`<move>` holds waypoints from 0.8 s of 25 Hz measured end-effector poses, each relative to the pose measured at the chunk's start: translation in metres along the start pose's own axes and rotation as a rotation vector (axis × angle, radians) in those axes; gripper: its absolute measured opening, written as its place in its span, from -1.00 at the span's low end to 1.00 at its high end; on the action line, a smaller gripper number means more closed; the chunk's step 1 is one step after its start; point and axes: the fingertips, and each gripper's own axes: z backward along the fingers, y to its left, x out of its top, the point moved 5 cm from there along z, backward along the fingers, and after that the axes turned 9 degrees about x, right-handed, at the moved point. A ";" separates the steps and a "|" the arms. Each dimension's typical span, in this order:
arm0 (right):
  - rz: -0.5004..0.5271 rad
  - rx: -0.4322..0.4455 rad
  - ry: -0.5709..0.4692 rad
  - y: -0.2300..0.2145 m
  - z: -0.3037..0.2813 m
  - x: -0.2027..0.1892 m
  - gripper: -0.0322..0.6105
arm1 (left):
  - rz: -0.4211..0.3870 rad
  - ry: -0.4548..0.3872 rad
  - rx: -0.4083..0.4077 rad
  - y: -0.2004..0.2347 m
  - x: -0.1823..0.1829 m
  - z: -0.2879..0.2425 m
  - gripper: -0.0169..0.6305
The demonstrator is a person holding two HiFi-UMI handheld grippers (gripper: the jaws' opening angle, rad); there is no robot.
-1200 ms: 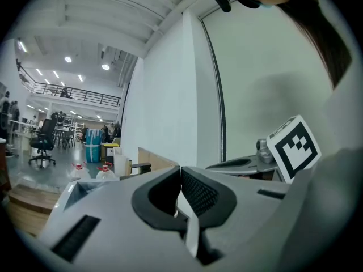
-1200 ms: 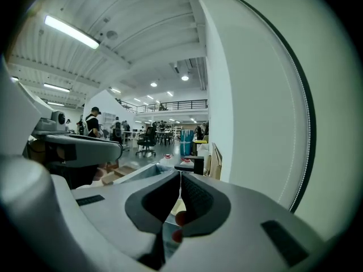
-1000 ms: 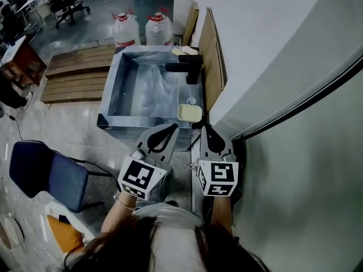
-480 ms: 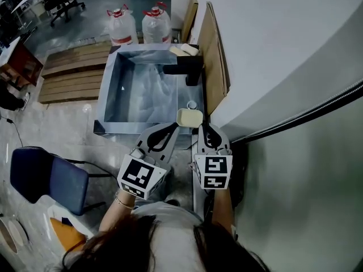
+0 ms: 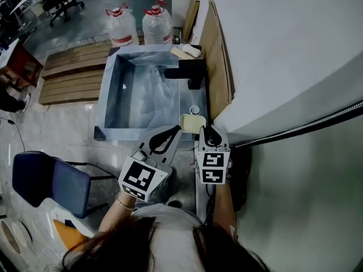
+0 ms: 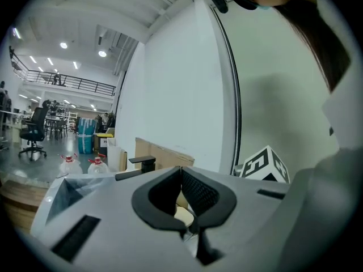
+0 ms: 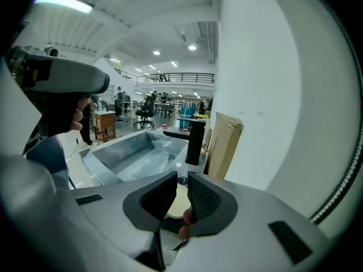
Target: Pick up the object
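Right gripper [image 5: 207, 130]: jaws held narrowly apart, nothing pinched, frame centre.
Left gripper [image 5: 176, 129]: jaws pressed together, empty.
Object: pale block [image 5: 192, 122], laid on sink [image 5: 110, 89] rim, just above right jaws.
Progress: block not yet gripped; closing and lifting judged outstanding.

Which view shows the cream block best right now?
Head view: nearly the whole cream block shows, lying on the sink rim just beyond the right gripper. Both gripper views show only a sliver of it past their jaws.
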 end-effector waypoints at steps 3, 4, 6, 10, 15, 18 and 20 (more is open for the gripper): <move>-0.015 -0.007 0.026 -0.004 -0.011 -0.007 -0.71 | -0.001 0.009 -0.006 0.003 -0.002 -0.005 -0.92; -0.022 -0.011 0.035 -0.005 -0.015 -0.010 -0.70 | -0.001 0.012 -0.008 0.004 -0.003 -0.007 -0.92; -0.036 -0.018 0.054 -0.008 -0.022 -0.015 -0.69 | -0.002 0.018 -0.012 0.006 -0.005 -0.011 -0.92; -0.059 -0.039 0.095 -0.013 -0.036 -0.028 -0.67 | -0.003 0.033 -0.019 0.009 -0.010 -0.017 -0.92; -0.101 -0.065 0.151 -0.017 -0.051 -0.041 -0.65 | 0.001 0.050 -0.025 0.014 -0.015 -0.023 -0.92; -0.127 -0.074 0.172 -0.020 -0.058 -0.046 -0.64 | 0.001 0.056 -0.031 0.016 -0.017 -0.026 -0.92; -0.153 -0.080 0.182 -0.022 -0.062 -0.051 -0.64 | 0.003 0.060 -0.036 0.017 -0.019 -0.028 -0.92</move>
